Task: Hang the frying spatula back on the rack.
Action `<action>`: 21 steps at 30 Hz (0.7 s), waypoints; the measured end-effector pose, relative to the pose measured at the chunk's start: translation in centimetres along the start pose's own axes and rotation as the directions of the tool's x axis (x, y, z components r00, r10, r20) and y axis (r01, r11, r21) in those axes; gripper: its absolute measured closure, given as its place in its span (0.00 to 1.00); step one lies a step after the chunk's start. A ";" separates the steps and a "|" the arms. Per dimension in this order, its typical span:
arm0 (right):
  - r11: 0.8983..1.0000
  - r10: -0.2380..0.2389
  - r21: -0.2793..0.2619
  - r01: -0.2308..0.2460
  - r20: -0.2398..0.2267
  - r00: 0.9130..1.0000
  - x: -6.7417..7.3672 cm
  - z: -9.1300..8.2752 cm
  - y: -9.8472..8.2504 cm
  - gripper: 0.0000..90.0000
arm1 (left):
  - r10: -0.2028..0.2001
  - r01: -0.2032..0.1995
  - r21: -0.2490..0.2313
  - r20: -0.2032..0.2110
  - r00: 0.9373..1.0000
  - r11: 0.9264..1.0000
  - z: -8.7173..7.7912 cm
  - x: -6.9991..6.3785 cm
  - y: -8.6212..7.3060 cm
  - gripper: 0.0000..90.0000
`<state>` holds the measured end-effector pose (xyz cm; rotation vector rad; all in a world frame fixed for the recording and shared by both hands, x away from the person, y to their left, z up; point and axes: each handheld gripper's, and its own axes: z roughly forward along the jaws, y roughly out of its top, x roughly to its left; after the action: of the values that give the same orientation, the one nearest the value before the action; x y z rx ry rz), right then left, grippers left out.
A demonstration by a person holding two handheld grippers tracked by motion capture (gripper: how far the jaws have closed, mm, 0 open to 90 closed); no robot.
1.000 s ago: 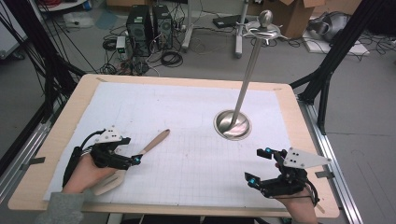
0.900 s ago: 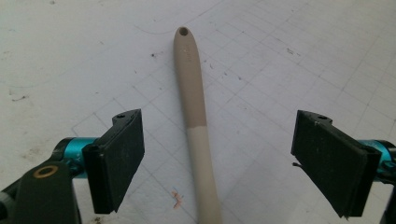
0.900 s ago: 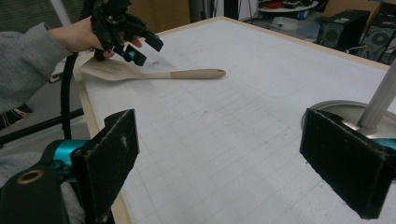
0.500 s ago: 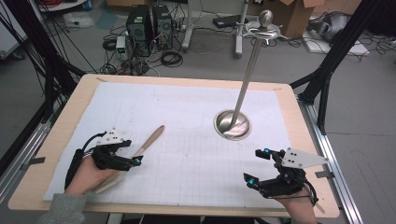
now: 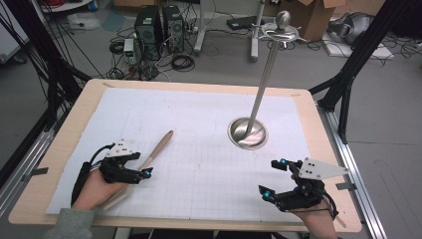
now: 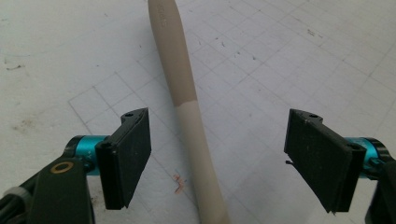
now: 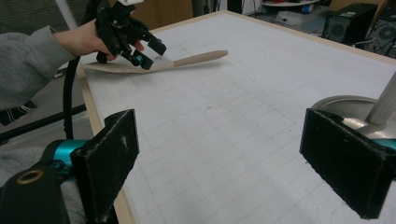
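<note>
Spatula (image 6: 189, 116): stiff, light, smooth; best gripped mid-handle, lower centre of frame. Left gripper (image 6: 217, 154) jaws, wide apart and just closing, straddle it untouched. Right gripper (image 7: 233, 163) is held open, empty.

Left claw (image 5: 142, 172) jaws closing slightly around spatula (image 5: 149, 160), untouched

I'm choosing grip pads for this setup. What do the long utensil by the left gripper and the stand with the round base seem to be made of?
The utensil looks like wood or matte plastic: dull beige, no glare, with a tone change partway along the handle. I can't tell which. The stand looks like polished metal: its round base and pole are silvery and reflective.
</note>
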<state>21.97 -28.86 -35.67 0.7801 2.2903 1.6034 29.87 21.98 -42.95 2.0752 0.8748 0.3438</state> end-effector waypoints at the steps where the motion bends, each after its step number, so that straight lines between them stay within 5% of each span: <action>1: 1.000 0.002 0.000 -0.002 0.000 1.000 0.0 0.0 0.0 0.12 | 0.001 -0.001 -0.002 -0.003 1.000 1.000 0.0 0.1 -0.1 0.26; 21: 1.000 -0.009 0.011 0.009 -0.006 1.000 0.1 0.4 0.0 0.12 | 0.001 0.000 0.027 -0.028 1.000 1.000 0.9 -0.4 -0.7 0.41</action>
<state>22.09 -28.54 -35.82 0.7676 2.3057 1.5921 29.73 21.46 -44.07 2.0996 0.9004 0.3640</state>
